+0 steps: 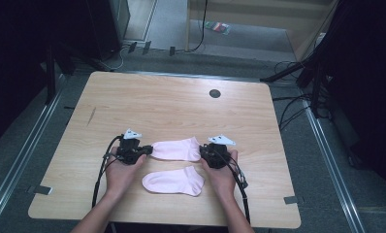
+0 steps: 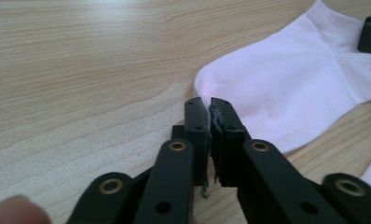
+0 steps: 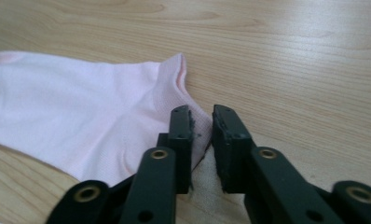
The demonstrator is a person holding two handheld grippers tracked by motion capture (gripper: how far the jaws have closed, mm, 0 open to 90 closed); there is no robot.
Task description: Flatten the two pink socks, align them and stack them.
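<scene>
Two pink socks are lying on the counter (image 1: 181, 97). The far sock (image 1: 175, 148) is stretching between both claws. The left claw (image 2: 209, 108) is sitting closed at its toe, gripping nothing visible. The right claw (image 3: 201, 116) is pinching its cuff edge, jaws nearly closed. The near sock (image 1: 174, 181) is lying just beside it, between the hands.

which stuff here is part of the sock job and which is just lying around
In the job:
far pink sock, a gripper at each end
near pink sock
left gripper, at the far sock's toe
right gripper, at its cuff

Just lying about:
round dark cap in the table
colourful packet on the floor
</scene>
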